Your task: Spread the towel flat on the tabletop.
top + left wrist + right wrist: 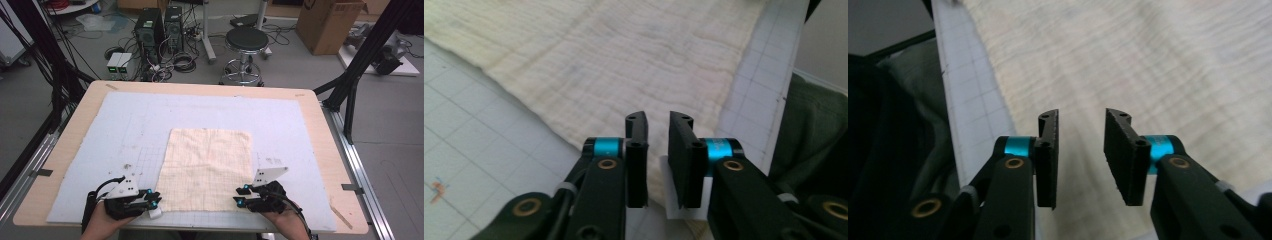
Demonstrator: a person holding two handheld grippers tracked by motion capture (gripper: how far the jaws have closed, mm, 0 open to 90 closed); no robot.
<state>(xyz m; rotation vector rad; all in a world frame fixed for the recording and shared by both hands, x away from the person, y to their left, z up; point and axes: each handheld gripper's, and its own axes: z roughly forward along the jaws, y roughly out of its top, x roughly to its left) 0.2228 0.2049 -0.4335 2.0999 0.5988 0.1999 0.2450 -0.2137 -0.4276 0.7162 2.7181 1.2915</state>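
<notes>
- Counter [320,150]: pale wooden top with rounded corners, seen from above in the high view; a person's forearms come in at its near edge.
- Mat [125,125]: large light blue-grey sheet with a faint printed grid, covering most of the counter and leaving a wooden border all round.
- Cloth [207,167]: cream, crinkled square of fabric lying flat and spread out on the mat, in the centre toward the near edge. Its near edge runs between the two grippers. The weave shows fine wrinkles in the left gripper view [624,65] and in the right gripper view [1148,60].
- Left gripper [152,197]: black body with cyan bands and a grey three-cornered plate on top, held low at the cloth's near left corner. In the left gripper view [658,150] its fingers stand a narrow gap apart, not clamped on anything, poised over the cloth's corner edge; a small white tab [684,200] sits just under them.
- Right gripper [241,195]: same build, held low at the cloth's near right corner. In the right gripper view [1080,150] its fingers stand clearly apart with cloth showing between and beneath them; whether they touch the fabric cannot be told.
- Stool [246,42]: round black seat on a chrome base, on the floor beyond the counter.
</notes>
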